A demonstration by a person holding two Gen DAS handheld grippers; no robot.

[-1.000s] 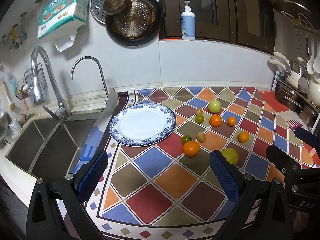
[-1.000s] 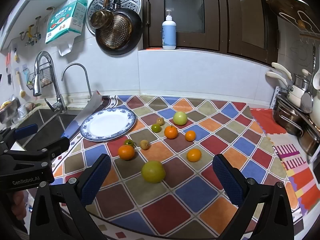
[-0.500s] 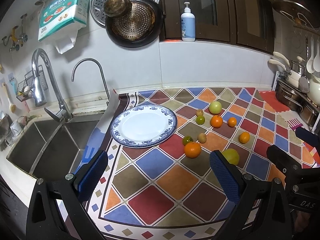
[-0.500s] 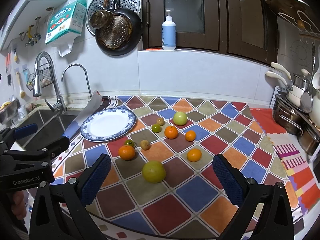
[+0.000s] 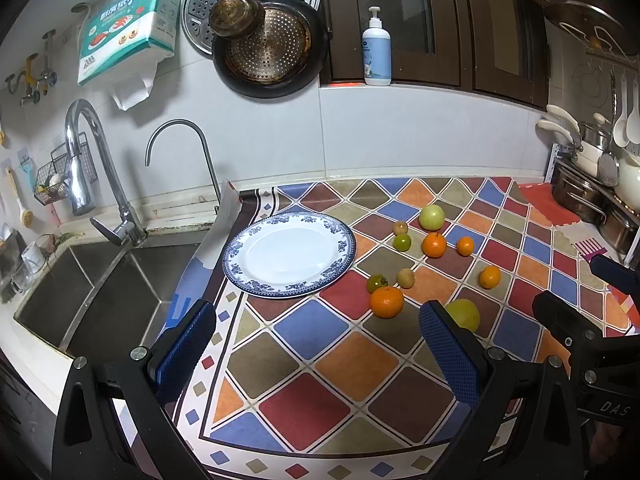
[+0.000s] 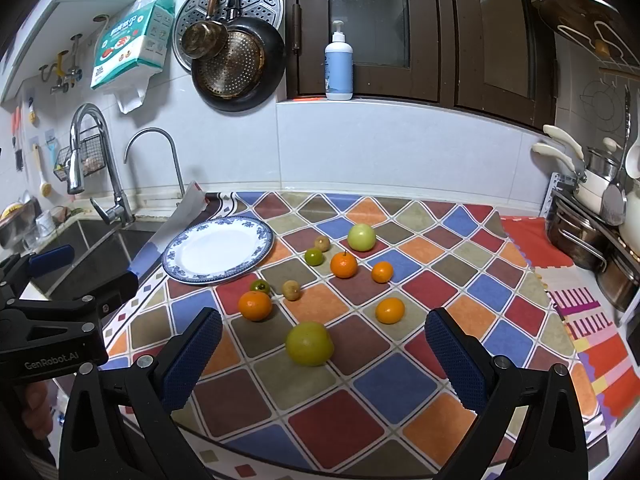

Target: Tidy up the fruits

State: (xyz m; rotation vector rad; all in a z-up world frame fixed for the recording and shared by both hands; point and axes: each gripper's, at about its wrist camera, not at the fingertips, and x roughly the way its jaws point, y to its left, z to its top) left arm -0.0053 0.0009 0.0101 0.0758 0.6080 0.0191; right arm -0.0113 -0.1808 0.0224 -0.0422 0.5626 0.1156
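Observation:
An empty blue-rimmed white plate lies on the chequered mat near the sink. Several loose fruits lie to its right: a yellow-green apple nearest, an orange, a pale green apple at the back, small oranges, green and brown fruits between. My left gripper is open and empty above the mat's front, left of the fruits. My right gripper is open and empty, with the yellow-green apple ahead between its fingers.
A steel sink with two taps lies left of the mat. Pots and pans stand at the right edge. A frying pan and soap bottle are on the back wall and ledge.
Both grippers have barely shifted; the left view has drifted slightly. Fruits and plate have not moved.

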